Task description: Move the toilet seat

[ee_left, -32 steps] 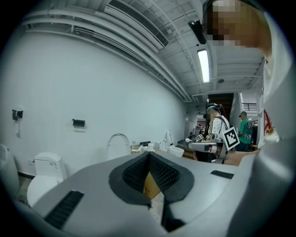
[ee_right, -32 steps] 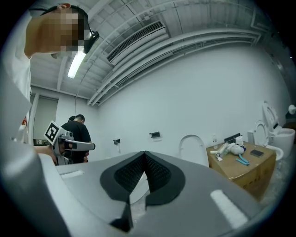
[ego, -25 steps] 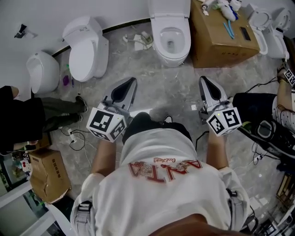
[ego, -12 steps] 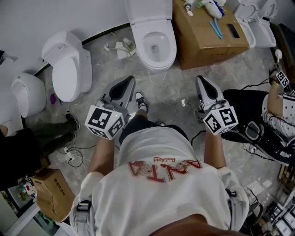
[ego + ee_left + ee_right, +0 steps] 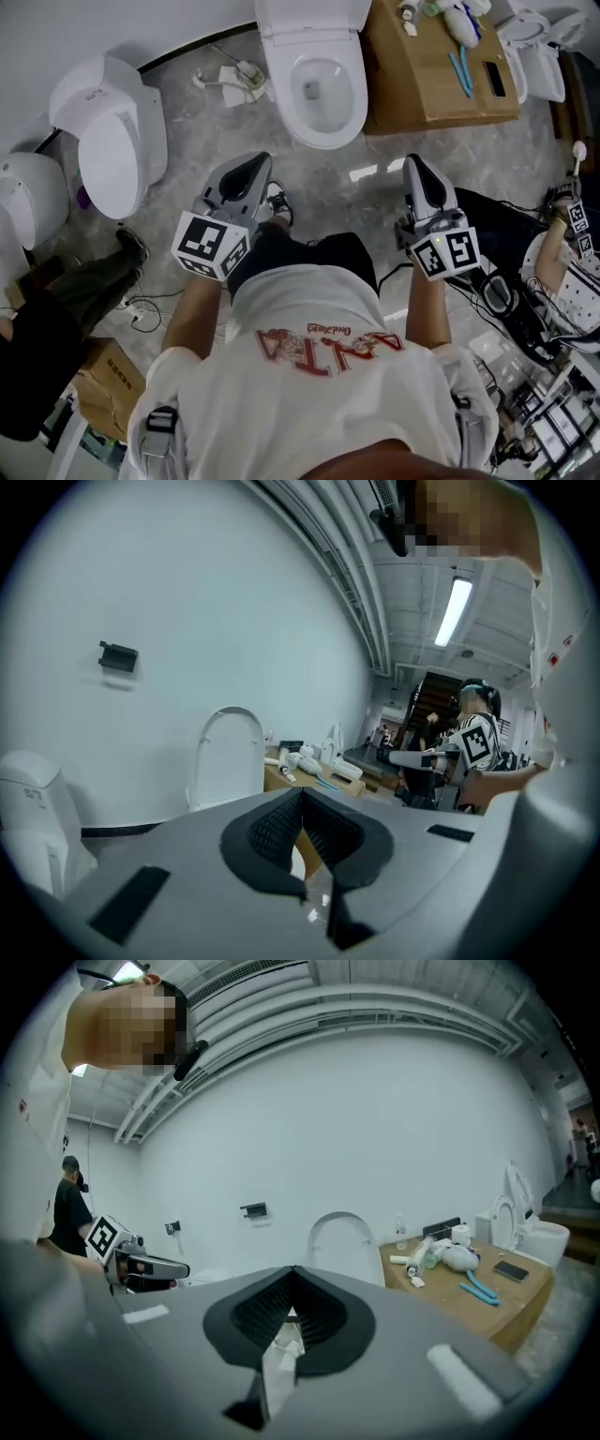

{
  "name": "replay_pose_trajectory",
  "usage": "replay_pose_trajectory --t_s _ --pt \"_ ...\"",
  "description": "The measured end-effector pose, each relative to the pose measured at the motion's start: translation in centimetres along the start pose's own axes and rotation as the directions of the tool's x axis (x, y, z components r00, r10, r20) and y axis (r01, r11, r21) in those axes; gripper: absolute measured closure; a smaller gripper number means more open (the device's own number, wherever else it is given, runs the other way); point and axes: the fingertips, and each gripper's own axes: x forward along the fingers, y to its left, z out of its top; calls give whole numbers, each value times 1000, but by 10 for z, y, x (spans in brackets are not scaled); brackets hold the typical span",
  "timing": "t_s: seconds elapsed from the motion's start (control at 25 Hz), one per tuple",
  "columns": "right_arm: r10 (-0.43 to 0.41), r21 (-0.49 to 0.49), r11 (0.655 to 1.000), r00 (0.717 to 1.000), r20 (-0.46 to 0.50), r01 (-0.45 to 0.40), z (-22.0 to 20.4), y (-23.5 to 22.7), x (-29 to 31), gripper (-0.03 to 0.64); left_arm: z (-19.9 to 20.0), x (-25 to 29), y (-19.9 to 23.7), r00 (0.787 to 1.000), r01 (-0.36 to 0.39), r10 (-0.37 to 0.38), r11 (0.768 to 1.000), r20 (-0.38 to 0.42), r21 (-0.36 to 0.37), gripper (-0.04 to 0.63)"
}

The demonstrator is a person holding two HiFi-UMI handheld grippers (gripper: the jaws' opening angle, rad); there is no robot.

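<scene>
At the left a closed toilet (image 5: pixel 108 131) stood by the wall, and the left gripper (image 5: pixel 253 167) hung over the floor with its jaws pressed together. Ahead, between the two grippers, the open toilet (image 5: pixel 319 89) had its toilet seat (image 5: pixel 342 1241) raised upright at the back, well apart from both. The right gripper (image 5: pixel 417 169), jaws likewise closed, pointed toward the cardboard box (image 5: pixel 436 80) just beside that toilet.

White toilet (image 5: pixel 317 134) — brown cardboard box (image 5: pixel 412 86) (grey marbled floor (image 5: pixel 328 192)).
</scene>
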Motion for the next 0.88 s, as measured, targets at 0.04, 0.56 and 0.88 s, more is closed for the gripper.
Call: replay_pose_trajectory --t_s 0.04,0.56,0.88 --pt "-8 4 1000 1000 -10 8 -4 -3 10 614 1 7 13 1000 -8 8 1000 0 0 586" --pt "97 122 989 992 -83 -86 -51 -66 69 614 -11 69 40 986 -164 166 968 -6 -188 586" --pt "142 229 969 970 -197 -95 -141 -111 87 612 -72 98 39 978 -210 201 953 -61 -217 586"
